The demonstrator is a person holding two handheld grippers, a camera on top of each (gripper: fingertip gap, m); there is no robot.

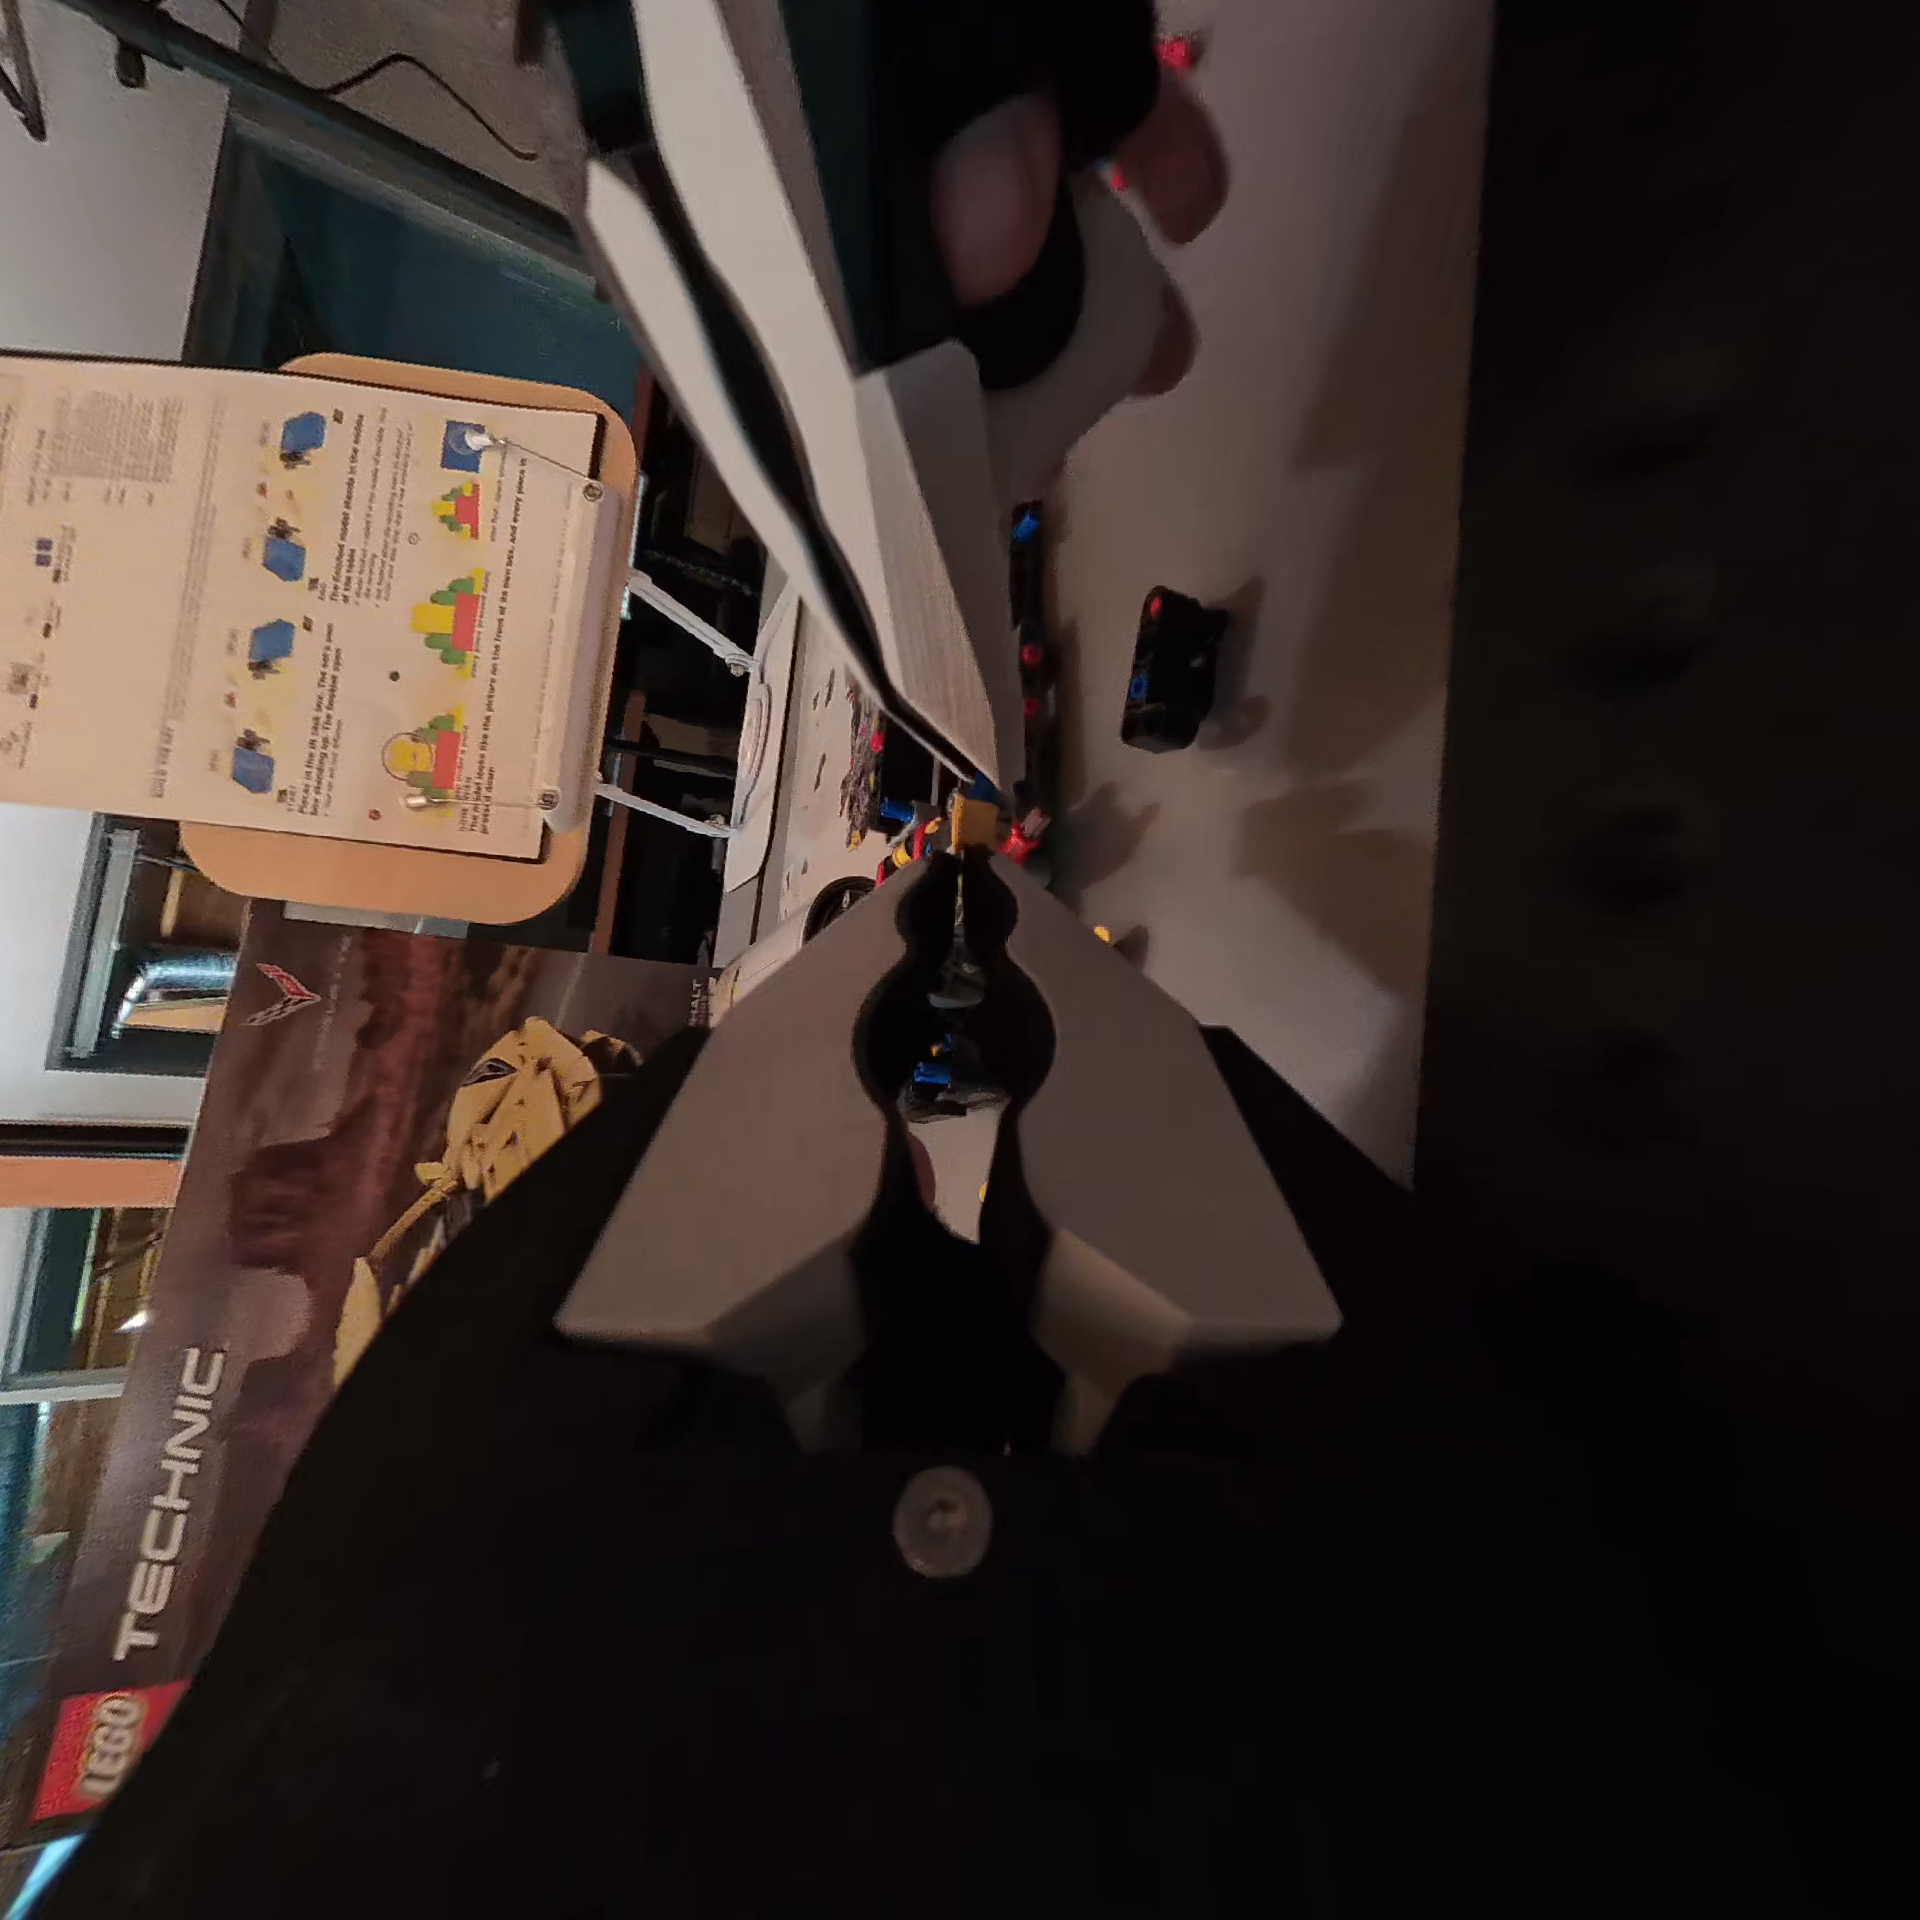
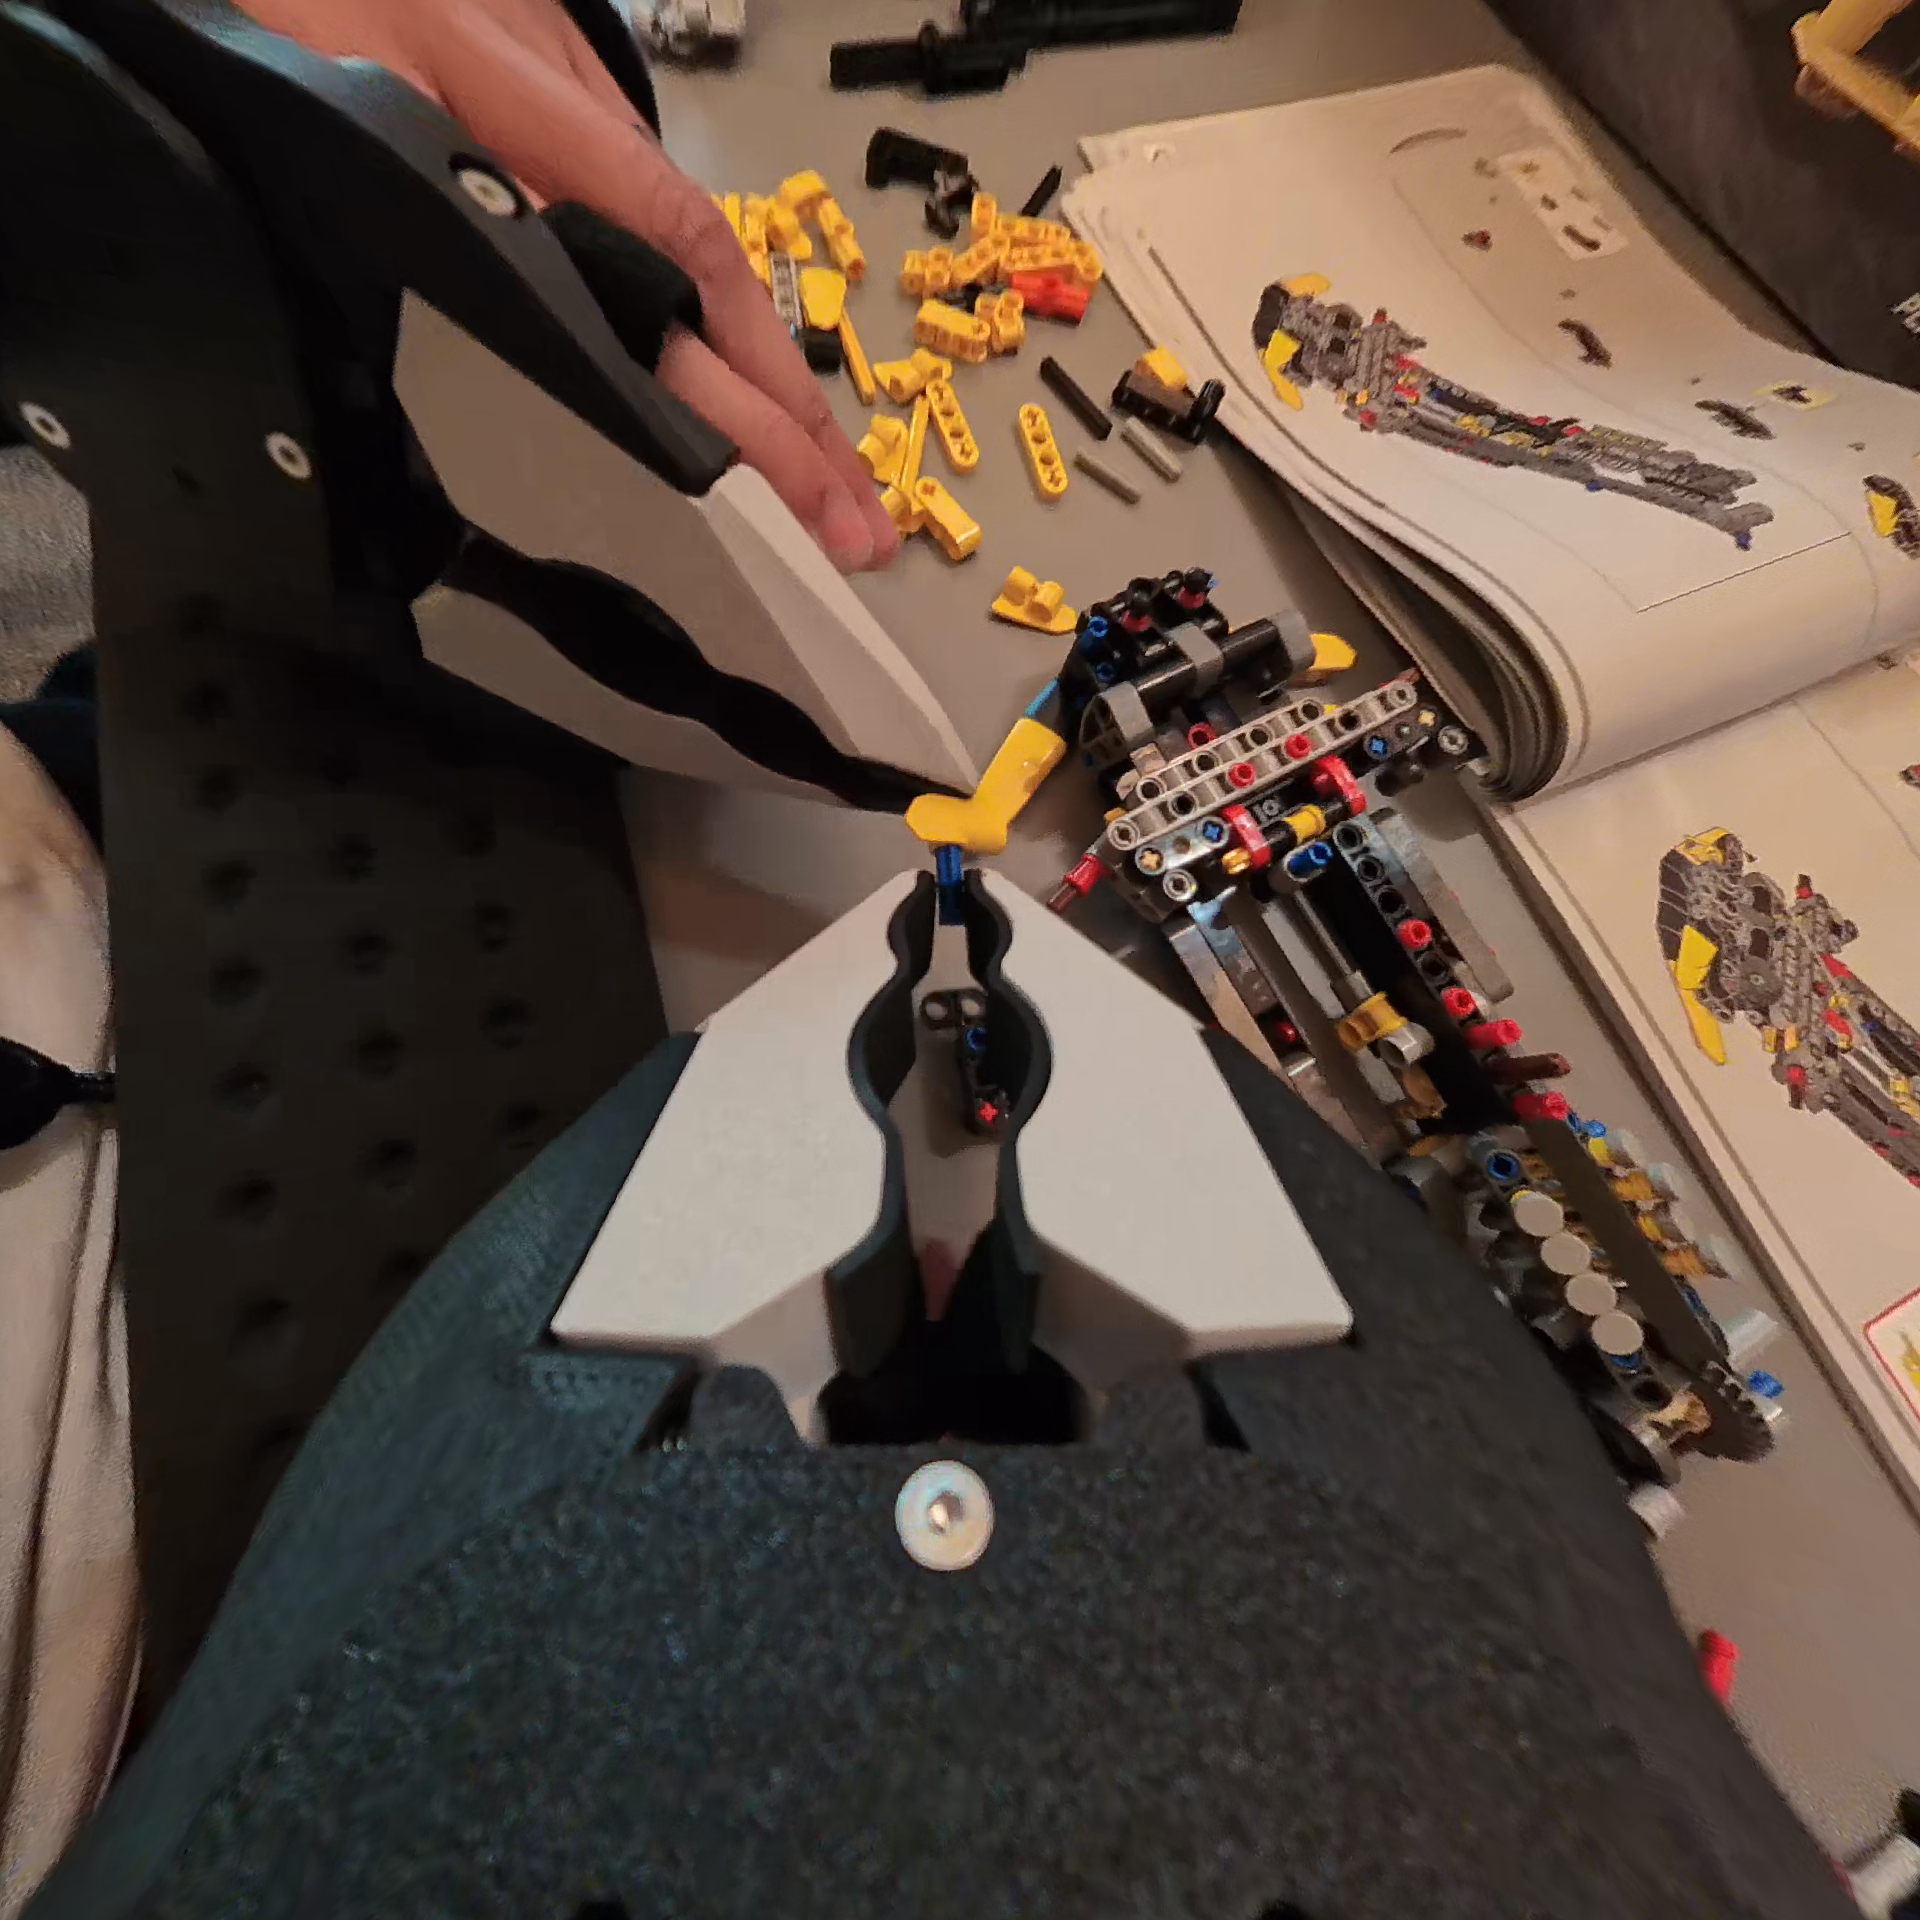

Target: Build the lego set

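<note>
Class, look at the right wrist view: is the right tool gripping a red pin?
No: the right tool is shut on a blue pin, just below a yellow piece.

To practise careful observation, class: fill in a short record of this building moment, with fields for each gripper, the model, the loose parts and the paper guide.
Left gripper: jaws shut on the yellow piece at the model's end
Right gripper: jaws shut on a blue pin, pointed at the yellow piece
Model: partly built, lying on the grey table
Loose parts: mostly yellow, scattered beyond the model
Instruction booklet: open, right of the model
</note>
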